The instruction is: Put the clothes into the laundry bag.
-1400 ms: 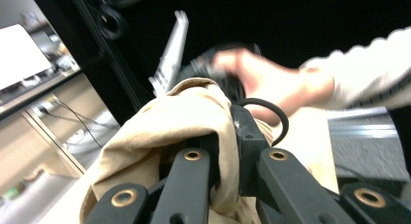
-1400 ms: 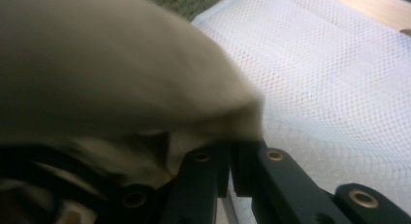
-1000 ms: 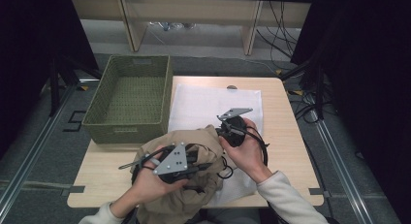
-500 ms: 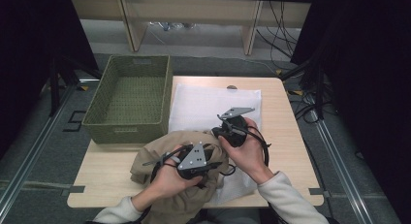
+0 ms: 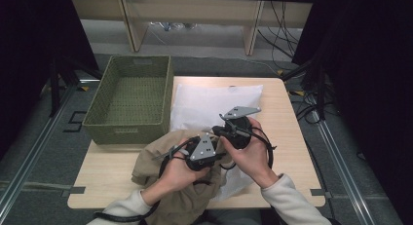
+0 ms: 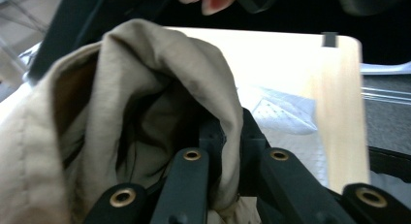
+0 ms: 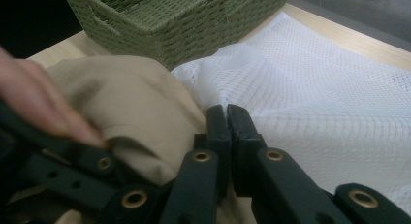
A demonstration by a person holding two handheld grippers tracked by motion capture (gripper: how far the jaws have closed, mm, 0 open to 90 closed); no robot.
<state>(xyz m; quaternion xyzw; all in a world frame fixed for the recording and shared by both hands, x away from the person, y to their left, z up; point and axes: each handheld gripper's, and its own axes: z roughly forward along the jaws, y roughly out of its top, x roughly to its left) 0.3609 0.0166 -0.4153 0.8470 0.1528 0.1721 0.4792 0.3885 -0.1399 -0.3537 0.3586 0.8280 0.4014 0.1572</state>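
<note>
crumpled beige cloth (image 5: 160, 171) (soft, deeply folded) pinched in clenched left tool (image 6: 231, 151); right tool (image 7: 227, 120) clenched on white mesh bag (image 7: 310, 88).

Bare pale wooden tabletop (image 5: 104, 178) open at lower left of the high view, and a clear strip down its right edge. Green woven rectangular basket (image 5: 129, 101) blocks the upper left, its wall rising just beside the white mesh laundry bag (image 5: 214, 103) spread across the centre. Crumpled beige cloth garment (image 5: 160, 161) heaps up at lower centre, overlapping the bag's near part. Both hands crowd together right of that heap
</note>
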